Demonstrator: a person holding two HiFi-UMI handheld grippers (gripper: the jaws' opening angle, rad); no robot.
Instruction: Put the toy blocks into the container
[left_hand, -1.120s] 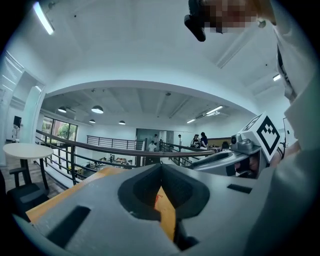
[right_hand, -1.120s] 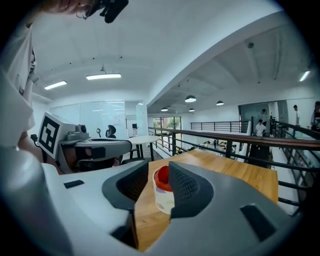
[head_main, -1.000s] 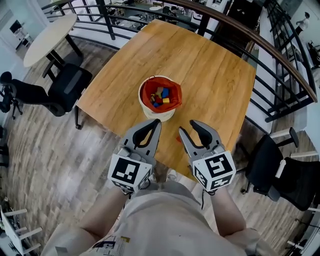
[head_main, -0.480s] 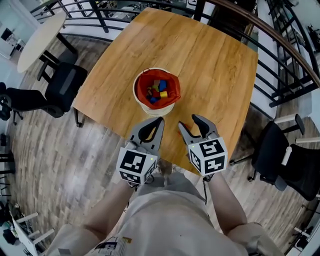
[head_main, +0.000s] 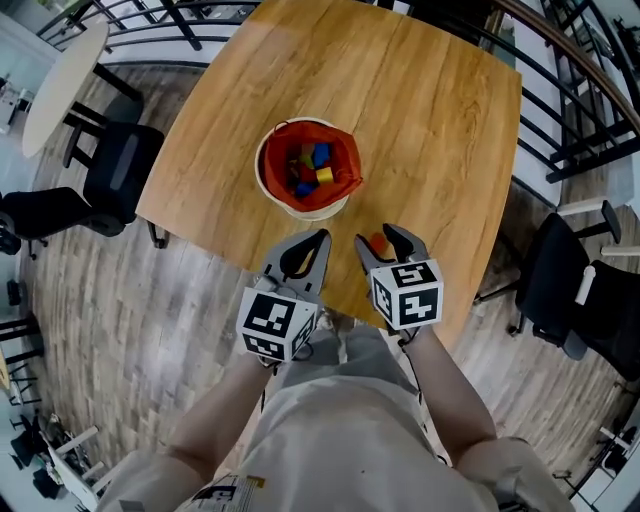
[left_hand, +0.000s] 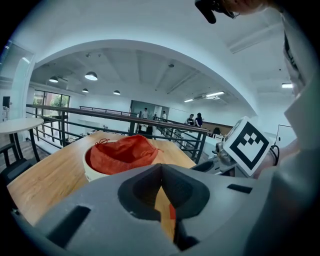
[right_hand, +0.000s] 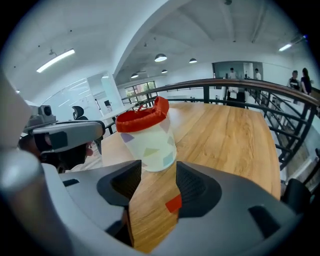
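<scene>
Red block (right_hand: 173, 203) partly behind fingers (right_hand: 197, 187)

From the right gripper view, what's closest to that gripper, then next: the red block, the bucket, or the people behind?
1. Red block: on the table, in the gap between the jaws of the right gripper; they have just been opening.
2. Bucket: ahead on the table, slightly left.
3. People: far back, beyond the railing.
</scene>
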